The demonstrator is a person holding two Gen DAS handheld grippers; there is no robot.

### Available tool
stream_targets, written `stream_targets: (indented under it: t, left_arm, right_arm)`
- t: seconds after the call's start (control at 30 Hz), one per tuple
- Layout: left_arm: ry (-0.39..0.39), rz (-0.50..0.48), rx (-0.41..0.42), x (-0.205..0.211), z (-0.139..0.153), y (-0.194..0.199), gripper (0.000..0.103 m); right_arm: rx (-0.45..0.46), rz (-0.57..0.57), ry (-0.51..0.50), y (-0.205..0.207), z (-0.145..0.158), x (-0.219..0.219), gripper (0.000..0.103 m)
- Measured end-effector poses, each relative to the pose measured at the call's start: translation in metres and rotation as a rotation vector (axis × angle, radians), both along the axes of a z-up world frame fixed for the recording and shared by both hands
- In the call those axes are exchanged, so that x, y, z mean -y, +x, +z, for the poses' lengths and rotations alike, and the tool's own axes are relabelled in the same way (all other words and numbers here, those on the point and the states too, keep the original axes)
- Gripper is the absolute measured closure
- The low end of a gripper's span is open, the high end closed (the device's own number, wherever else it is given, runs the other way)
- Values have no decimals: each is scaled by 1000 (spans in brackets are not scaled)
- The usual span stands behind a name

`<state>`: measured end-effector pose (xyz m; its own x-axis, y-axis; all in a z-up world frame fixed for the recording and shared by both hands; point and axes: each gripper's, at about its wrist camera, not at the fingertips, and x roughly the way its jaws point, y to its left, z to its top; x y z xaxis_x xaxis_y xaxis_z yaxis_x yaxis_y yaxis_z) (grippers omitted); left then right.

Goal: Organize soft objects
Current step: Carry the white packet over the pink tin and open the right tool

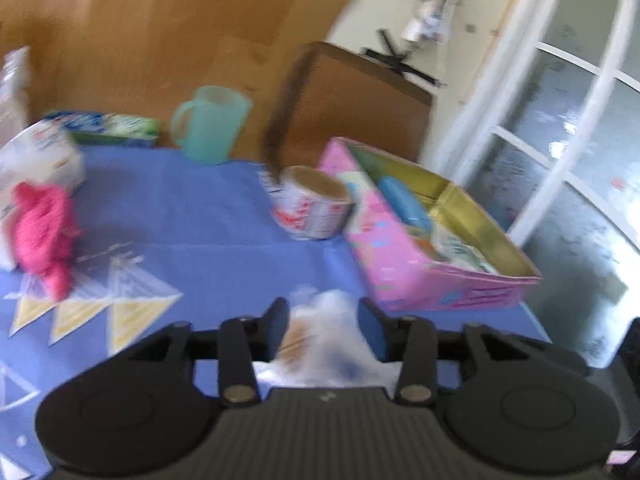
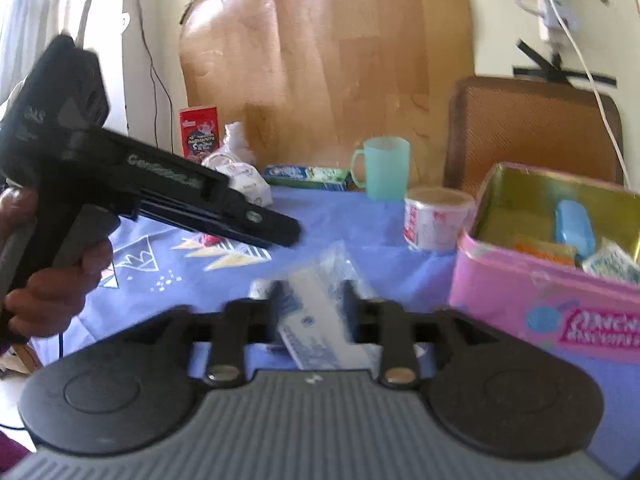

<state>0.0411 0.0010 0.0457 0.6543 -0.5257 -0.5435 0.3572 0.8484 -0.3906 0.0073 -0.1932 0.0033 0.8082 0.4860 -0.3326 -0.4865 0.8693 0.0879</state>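
Left hand-held gripper (image 1: 323, 314) is pinching a blurred clear plastic packet (image 1: 320, 336) over the near tabletop (image 1: 208, 216) edge. Right hand-held gripper (image 2: 310, 296) is gripping a blue-printed wrapper (image 2: 320, 312); contents unreadable. Pink box (image 1: 404, 256) is sitting just right, tape roll (image 1: 316, 208) touching it, pink yarn (image 1: 42, 236) well left.

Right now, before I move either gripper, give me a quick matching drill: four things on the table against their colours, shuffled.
Things:
1. cup
2. open box
3. woolly bundle
4. tablecloth

Colours:
A. blue
B. bright pink-red
C. mint green
D. pale pink outside, gold inside

Pairs: 1-C, 2-D, 3-B, 4-A
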Motion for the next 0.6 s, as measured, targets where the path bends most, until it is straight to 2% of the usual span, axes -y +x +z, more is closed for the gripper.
stream_targets:
  t: [0.17, 0.23, 0.3, 0.43, 0.47, 0.5, 0.53, 0.6]
  left_arm:
    - [-28, 30, -41, -21, -11, 6, 50]
    - [-23, 1, -25, -16, -9, 9, 50]
    - [-3, -32, 0, -5, -7, 8, 50]
    - [49, -128, 24, 29, -12, 10, 51]
    - [64, -147, 19, 35, -15, 11, 60]
    - [84, -170, 5, 43, -21, 13, 72]
    - [94, -173, 10, 46, -25, 13, 72]
    - [92, -174, 19, 47, -23, 10, 73]
  right_arm:
    - [-79, 6, -29, -1, -20, 9, 43]
    - [-96, -7, -36, -3, -26, 8, 35]
    - [-104, -23, -30, -5, -29, 9, 32]
    - [-139, -50, -44, -1, -35, 10, 32]
    - [-131, -51, -47, -2, -36, 8, 33]
    - [-125, -47, -52, -2, -37, 7, 37]
    - [-118, -41, -55, -1, -37, 4, 44]
    - [-93, -67, -69, 1, -38, -2, 50]
